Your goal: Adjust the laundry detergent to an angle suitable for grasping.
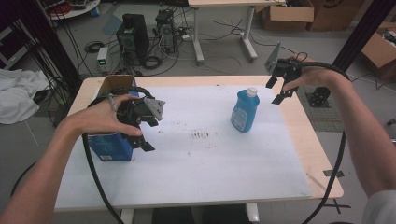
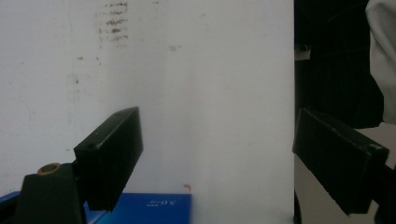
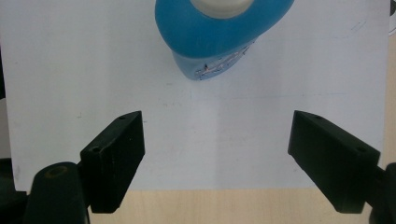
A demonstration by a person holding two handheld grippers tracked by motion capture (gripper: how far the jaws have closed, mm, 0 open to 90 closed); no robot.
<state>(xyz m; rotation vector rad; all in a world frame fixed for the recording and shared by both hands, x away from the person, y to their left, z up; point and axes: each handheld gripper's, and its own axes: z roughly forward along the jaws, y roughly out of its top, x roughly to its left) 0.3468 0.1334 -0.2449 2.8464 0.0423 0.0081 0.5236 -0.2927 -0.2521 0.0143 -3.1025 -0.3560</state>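
1. The right tool [image 1: 280, 86] hangs released, jaws wide, above the tabletop's [image 1: 322, 177] far right edge, just beside the upright blue bottle [image 1: 244, 110], apparently lined up for a top-down approach.
2. The left tool [image 1: 142, 130], also released and empty, hovers over the blue box [image 1: 112, 144] at the left (likely just parked).
3. The bottle's label is too blurred to read, and the left hand [image 1: 100, 119] hides much of the box.
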